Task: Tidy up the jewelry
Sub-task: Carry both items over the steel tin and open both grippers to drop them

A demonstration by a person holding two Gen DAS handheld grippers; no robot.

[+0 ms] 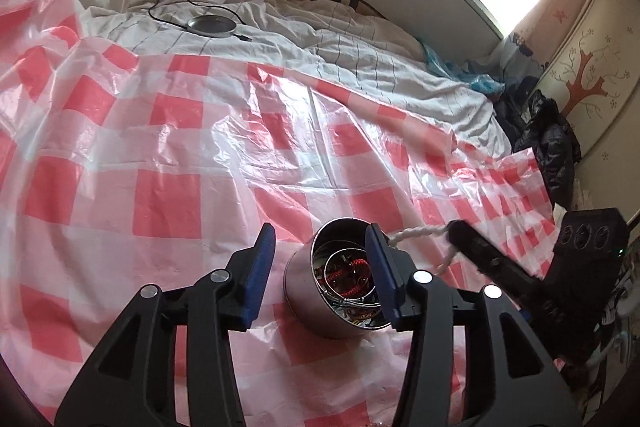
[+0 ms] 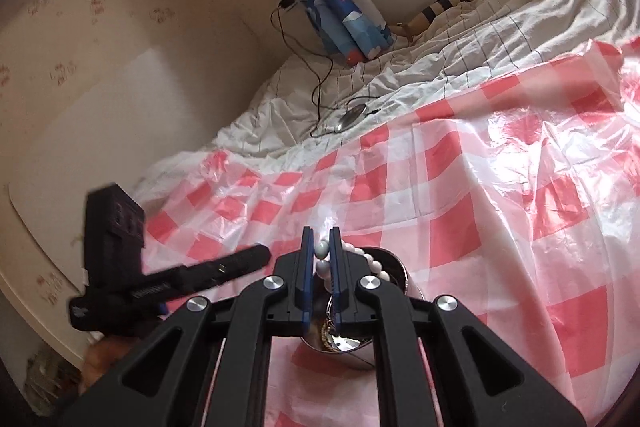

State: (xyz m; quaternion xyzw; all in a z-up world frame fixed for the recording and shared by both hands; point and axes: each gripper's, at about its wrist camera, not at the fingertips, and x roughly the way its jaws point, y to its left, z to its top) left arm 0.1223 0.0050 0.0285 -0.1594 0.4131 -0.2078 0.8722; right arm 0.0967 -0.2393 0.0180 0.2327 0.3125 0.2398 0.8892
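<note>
The right tongs [image 2: 322, 251] are clamping a white pearl bead string [image 2: 372, 263] over the round silver metal tin [image 1: 332, 291], probably to drop it in. The left tongs [image 1: 320, 267] are standing apart around the tin.

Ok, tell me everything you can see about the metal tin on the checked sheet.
The metal tin is a short round can, silvery and shiny, lidless, lying tipped with its open mouth toward the left camera. It rests on the red and white checked plastic sheet. Inside are thin metal bangles and something red, tangled together. The left gripper straddles it with open jaws, pads apparently clear of its wall. The right gripper pinches a white bead strand by its rim.
</note>
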